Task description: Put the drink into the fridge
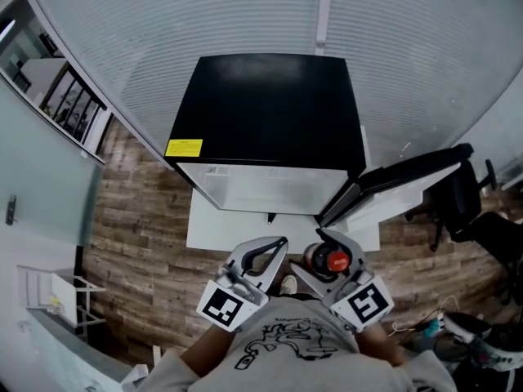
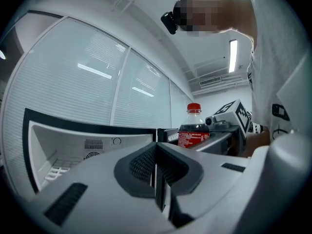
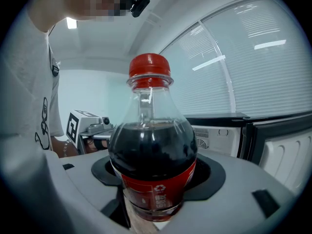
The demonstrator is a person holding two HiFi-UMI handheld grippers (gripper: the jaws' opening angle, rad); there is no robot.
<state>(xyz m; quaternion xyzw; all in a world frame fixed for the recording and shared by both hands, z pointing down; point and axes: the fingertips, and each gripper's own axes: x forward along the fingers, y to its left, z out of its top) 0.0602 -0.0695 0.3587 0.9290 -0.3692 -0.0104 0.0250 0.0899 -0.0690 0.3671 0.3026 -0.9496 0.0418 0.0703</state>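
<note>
Cola bottle (image 3: pixel 152 162), red-capped and filled with dark drink, is clamped at its labelled lower body in the right tongs (image 3: pixel 156 175). It stands upright, with neck and cap rising clear above the jaws. In the head view the bottle's cap shows close to the person's chest, just short of the mini fridge (image 1: pixel 270 113) and not yet inside it.

The left tongs (image 2: pixel 157 168) are pressed together on nothing and are carried just beside the right tongs. From the left gripper view the bottle stands to the right, past the closed jaw tips.

The fridge is a black-topped cabinet on a wooden floor (image 1: pixel 139 211). Its door (image 1: pixel 392 182) is swung wide to the person's right. The white interior (image 2: pixel 73 150) lies exposed, with a wire shelf and a rear vent visible.

Step in hand, as judged: transport of the drink toward the open compartment. The grasp is made and the door is already open, while placement remains to be done.

The next move calls for carrying the right tongs forward and down to the level of the opening. The bottle should stay upright and left of the door's edge. The base should then rest on a shelf or the compartment floor before the jaws part. The empty left tongs look free to deal with the door afterwards.
</note>
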